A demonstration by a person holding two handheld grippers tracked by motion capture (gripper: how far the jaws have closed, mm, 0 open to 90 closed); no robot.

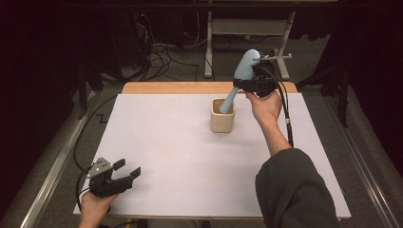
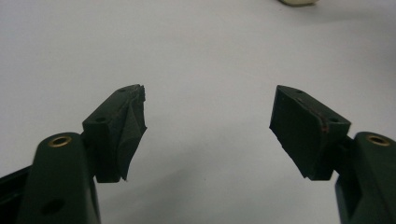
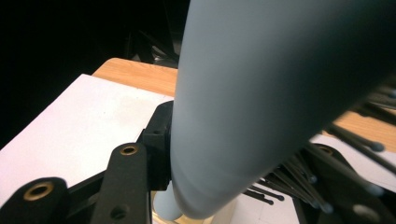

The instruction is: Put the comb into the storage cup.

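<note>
Blue brush (image 1: 241, 76), clamped in right tool (image 1: 251, 84), dips into beige cup (image 1: 222, 119).

The place reads as a lab or recording room, not a home. At its middle stands the surface (image 1: 190, 156), a wooden top covered by a plain white sheet. Behind the surface, on grey carpet, loose black cables (image 1: 164, 54) lie in tangles, and just beside them rise the pale metal legs of another table (image 1: 247, 28). To either side of the surface, dark curtains (image 1: 28, 71) close off the room. Along the left and right edges of the surface, metal rails (image 1: 52, 175) run across the floor.
</note>
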